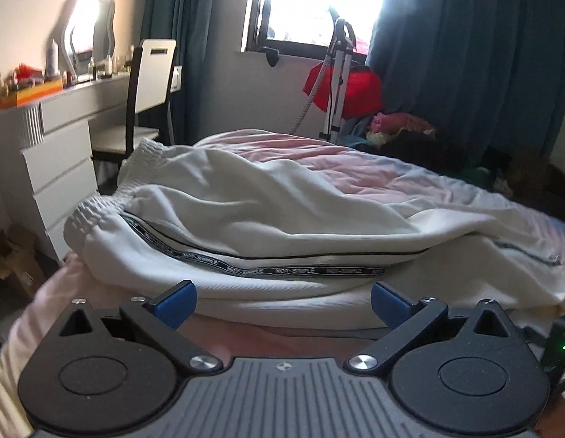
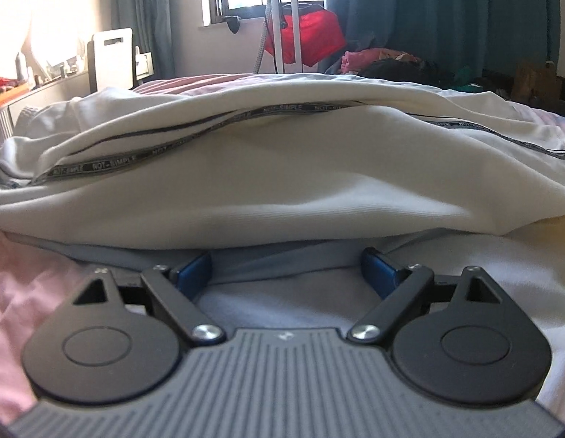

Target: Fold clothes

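White track trousers (image 1: 268,211) with a black lettered side stripe lie folded lengthwise across the pink and pale blue bedcover (image 1: 319,160), their elastic waistband at the left. My left gripper (image 1: 283,301) stands open just in front of the trousers' near folded edge, with nothing between its blue pads. In the right wrist view the same trousers (image 2: 282,168) fill the middle. My right gripper (image 2: 286,268) is open too, low over the bedcover (image 2: 45,284), its blue fingertips (image 2: 195,266) close under the trousers' near edge and apart from the cloth.
A white dresser (image 1: 60,168) with small bottles and a chair (image 1: 151,84) stand left of the bed. Behind the bed are a window, dark teal curtains (image 1: 476,54), a garment steamer (image 1: 337,73) with a red bag, and a heap of other clothes (image 1: 410,135).
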Available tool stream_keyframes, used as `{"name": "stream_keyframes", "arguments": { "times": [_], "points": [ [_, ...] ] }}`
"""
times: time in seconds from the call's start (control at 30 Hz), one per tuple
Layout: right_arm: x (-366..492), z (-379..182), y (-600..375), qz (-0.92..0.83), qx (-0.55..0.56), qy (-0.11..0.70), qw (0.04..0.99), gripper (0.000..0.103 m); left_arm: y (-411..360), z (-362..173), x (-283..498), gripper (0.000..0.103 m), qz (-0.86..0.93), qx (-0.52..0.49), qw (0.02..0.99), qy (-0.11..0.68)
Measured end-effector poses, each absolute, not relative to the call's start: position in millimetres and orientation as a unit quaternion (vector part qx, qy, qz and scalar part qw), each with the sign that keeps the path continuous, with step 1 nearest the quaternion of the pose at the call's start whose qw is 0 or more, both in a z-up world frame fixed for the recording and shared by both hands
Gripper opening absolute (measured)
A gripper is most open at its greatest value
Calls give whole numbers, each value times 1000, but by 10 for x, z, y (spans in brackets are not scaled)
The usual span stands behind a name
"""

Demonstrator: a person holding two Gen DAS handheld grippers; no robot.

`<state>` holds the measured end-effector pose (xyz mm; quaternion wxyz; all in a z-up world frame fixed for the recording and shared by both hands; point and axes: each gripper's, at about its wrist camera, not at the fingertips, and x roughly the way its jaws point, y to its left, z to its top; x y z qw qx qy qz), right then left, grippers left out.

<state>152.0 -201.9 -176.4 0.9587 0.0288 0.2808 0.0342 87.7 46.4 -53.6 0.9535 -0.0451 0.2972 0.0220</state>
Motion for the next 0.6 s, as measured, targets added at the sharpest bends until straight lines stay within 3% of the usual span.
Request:
{"name": "stream_keyframes", "arguments": {
  "times": [0.6],
  "points": [
    [1541,-1810,-2288,69,131,273,951,91,506,-487,782,103,-22,-56,956,289]
  ]
}}
